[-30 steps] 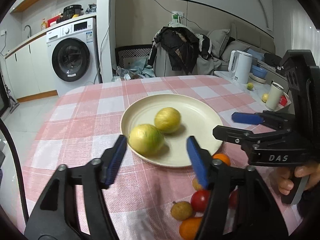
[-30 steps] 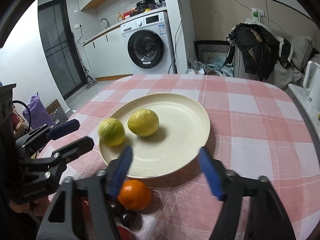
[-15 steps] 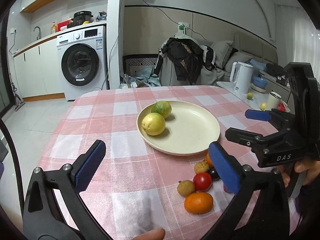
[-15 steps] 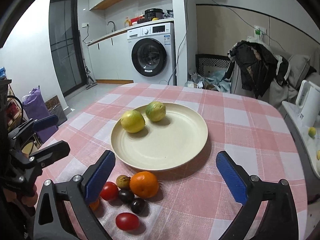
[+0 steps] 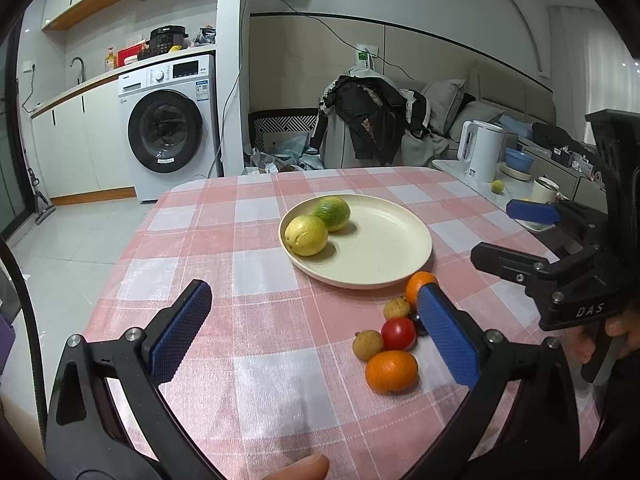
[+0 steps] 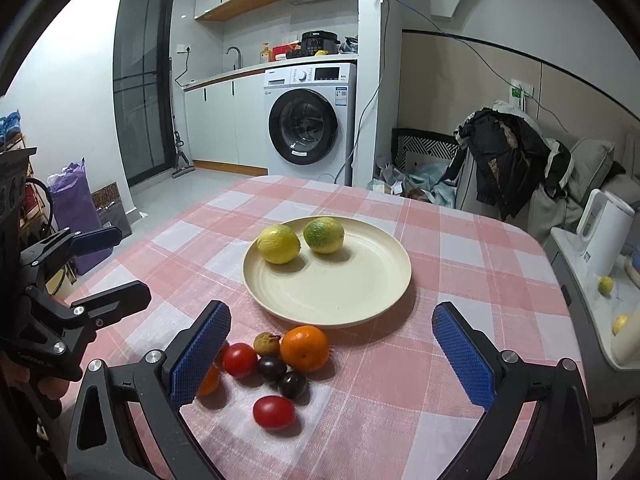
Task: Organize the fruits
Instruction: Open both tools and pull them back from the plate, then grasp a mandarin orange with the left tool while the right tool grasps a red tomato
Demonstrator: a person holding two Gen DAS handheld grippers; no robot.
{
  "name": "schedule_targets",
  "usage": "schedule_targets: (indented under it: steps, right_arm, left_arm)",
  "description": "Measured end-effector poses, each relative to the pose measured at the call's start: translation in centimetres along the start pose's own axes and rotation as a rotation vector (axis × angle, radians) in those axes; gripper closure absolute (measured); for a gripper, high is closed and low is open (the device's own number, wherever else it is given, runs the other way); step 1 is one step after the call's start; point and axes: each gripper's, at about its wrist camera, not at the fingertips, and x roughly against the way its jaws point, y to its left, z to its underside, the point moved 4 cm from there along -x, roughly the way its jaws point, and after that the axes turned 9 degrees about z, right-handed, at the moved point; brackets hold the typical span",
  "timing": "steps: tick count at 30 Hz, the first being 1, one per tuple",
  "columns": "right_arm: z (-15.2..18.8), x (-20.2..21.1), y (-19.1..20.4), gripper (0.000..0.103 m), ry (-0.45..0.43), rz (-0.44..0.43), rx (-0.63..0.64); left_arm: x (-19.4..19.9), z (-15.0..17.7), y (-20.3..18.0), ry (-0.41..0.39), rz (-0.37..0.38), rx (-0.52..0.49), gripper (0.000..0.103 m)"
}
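A cream plate (image 5: 372, 248) (image 6: 360, 284) on the checked tablecloth holds a yellow fruit (image 5: 306, 235) (image 6: 279, 243) and a greenish fruit (image 5: 332, 213) (image 6: 323, 235). In front of the plate lies a cluster: an orange (image 6: 305, 348) (image 5: 419, 282), a second orange (image 5: 391, 372), red tomatoes (image 6: 274, 412) (image 5: 398, 333), dark plums (image 6: 272, 368) and small brown fruits (image 5: 367, 345). My left gripper (image 5: 316, 336) is open and empty, near the table's front edge. My right gripper (image 6: 332, 356) is open and empty, held above the cluster.
A pink checked table (image 5: 256, 264) fills the foreground. A side counter with a white kettle (image 5: 480, 152), a cup and small fruits stands to the right. A washing machine (image 6: 308, 124) and a clothes-covered chair (image 6: 504, 164) stand behind the table.
Both grippers pulled back and up from the plate and opened wider. The left one let go of the greenish fruit, which rolled to rest beside the yellow one.
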Motion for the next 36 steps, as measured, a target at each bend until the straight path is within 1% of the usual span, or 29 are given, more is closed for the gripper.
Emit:
schedule_targets:
  steps: [6, 18, 23, 29, 33, 36]
  right_arm:
    - [0.4, 0.7, 0.7, 0.000, -0.004, 0.002, 0.027]
    - [1.3, -0.2, 0.5, 0.000, 0.029, 0.000, 0.035]
    - [1.7, -0.8, 0.2, 0.000, 0.058, 0.006, 0.041]
    - [2.5, -1.8, -0.4, 0.000, 0.115, -0.001, 0.036]
    - [3.1, -2.5, -0.3, 0.000, 0.147, -0.003, 0.045]
    - [3.6, -2.9, 0.1, 0.000, 0.172, -0.016, 0.052]
  left_arm:
    - [0.5, 0.6, -0.5, 0.015, -0.002, -0.006, 0.000]
    - [-1.3, 1.6, -0.6, 0.063, 0.006, -0.008, 0.000]
    - [-1.8, 1.9, -1.0, 0.079, 0.006, -0.022, 0.000]
    - [-2.8, 2.6, -1.6, 0.129, 0.024, -0.058, 0.000]
    - [-3.3, 3.1, -2.0, 0.158, 0.044, -0.064, 0.000]
    - [-3.7, 3.4, -2.0, 0.173, 0.044, -0.067, 0.000]
